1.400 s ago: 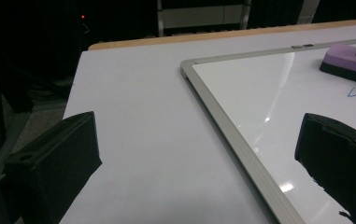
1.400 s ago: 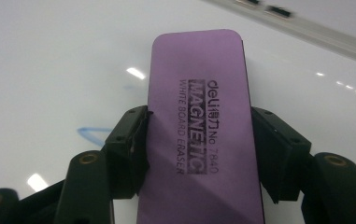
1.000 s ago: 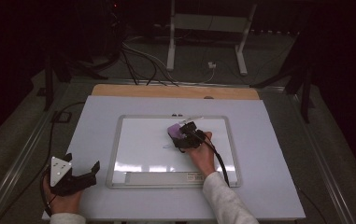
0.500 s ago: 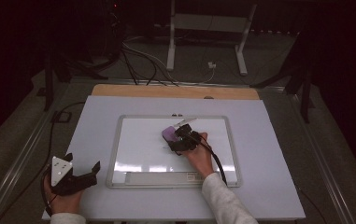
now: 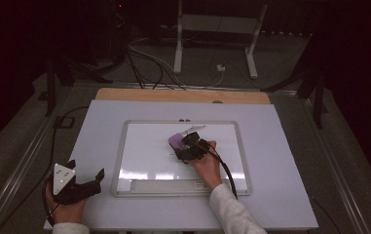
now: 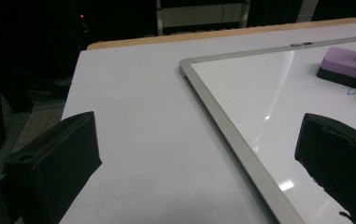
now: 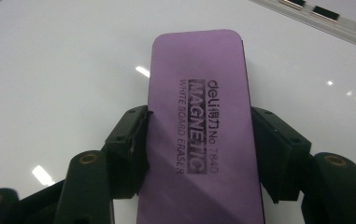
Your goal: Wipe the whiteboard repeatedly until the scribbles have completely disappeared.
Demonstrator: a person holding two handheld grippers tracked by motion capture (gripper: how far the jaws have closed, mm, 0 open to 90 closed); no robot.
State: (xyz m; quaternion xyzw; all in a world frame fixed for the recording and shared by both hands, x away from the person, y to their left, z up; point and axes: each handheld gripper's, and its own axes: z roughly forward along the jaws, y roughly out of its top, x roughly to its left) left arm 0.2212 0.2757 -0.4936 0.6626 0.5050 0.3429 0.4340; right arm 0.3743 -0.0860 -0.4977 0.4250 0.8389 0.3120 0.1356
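White table (image 5: 280, 146) carries one whiteboard (image 5: 134, 146); right gripper (image 7: 199, 144) pinches one purple eraser (image 7: 199, 74), left gripper (image 6: 199, 154) spread.

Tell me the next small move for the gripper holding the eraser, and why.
Probably slide the purple eraser flat across the whiteboard toward the blue mark beside it. The right gripper has its jaws clamped on the eraser's long sides, the eraser rests on the board, and that mark remains unwiped.
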